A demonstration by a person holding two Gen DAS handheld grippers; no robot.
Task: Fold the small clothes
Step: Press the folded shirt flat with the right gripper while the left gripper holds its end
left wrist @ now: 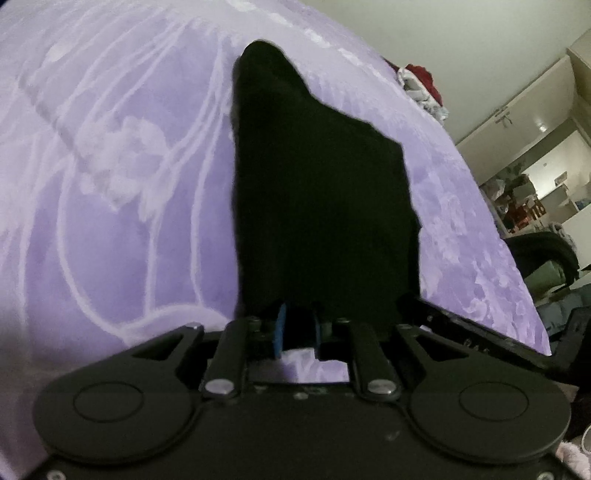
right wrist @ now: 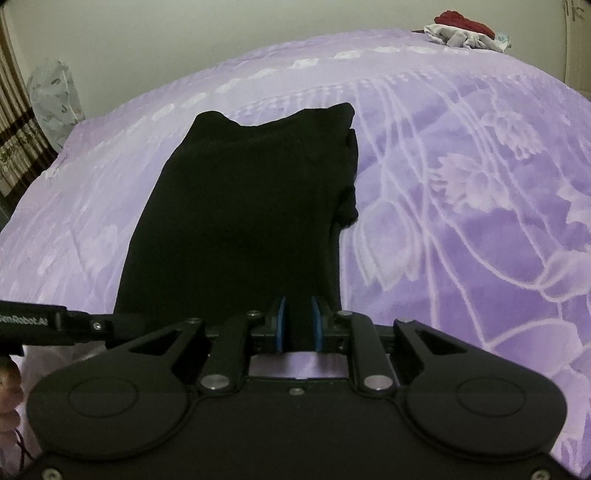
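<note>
On purple bedspread [right wrist: 461, 229]: black garment [right wrist: 251, 206] spread flat, near hem pinched by both grippers. Right gripper [right wrist: 298, 325] narrow, blue pads clamping cloth. Left gripper [left wrist: 297, 325] narrow, cloth between pads, contact unclear. Far edge: clothes pile [right wrist: 465, 31].

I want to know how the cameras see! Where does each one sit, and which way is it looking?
Left wrist: sits on the left gripper, looking down along its fingers at the black garment on the purple bedspread.
Right wrist: sits on the right gripper, looking down at the same garment; the other gripper's arm and a hand show at left.
Shared: garment, bedspread, and the clothes pile.
</note>
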